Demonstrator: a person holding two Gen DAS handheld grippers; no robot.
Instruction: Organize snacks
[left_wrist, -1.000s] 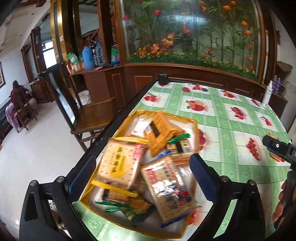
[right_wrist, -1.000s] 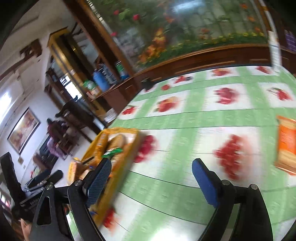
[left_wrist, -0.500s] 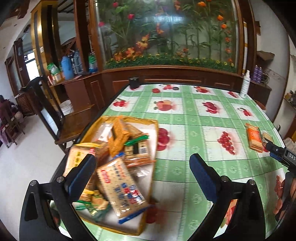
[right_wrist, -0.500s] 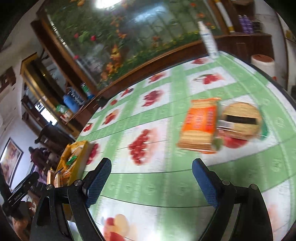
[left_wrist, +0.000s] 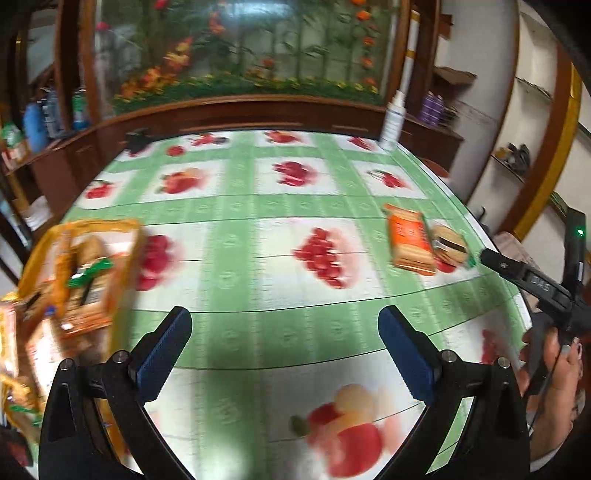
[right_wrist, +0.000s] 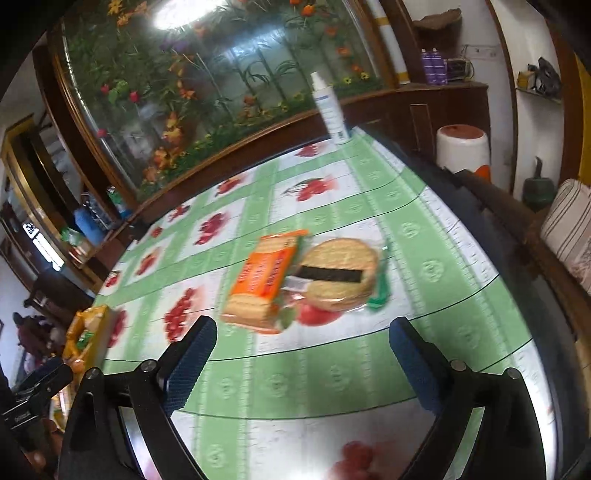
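An orange cracker packet (right_wrist: 264, 280) and a clear pack of round biscuits (right_wrist: 341, 275) lie side by side on the green fruit-print tablecloth (right_wrist: 369, 369). My right gripper (right_wrist: 301, 360) is open and empty, just short of them. My left gripper (left_wrist: 284, 349) is open and empty over the middle of the table. The two packs also show in the left wrist view, the orange packet (left_wrist: 410, 240) and the round biscuits (left_wrist: 448, 245) far right. A yellow tray (left_wrist: 122, 258) full of snack packets sits at the left edge; it also shows in the right wrist view (right_wrist: 86, 332).
A white spray bottle (right_wrist: 330, 110) stands at the table's far corner. A wooden cabinet with a flower display runs behind the table. The table's dark rim (right_wrist: 517, 236) curves along the right, with a cushioned seat (right_wrist: 569, 229) beyond it.
Both grippers have swung to the right, away from the yellow tray. The orange packet and round biscuits have come closer and more central in the right wrist view. Both stayed open.
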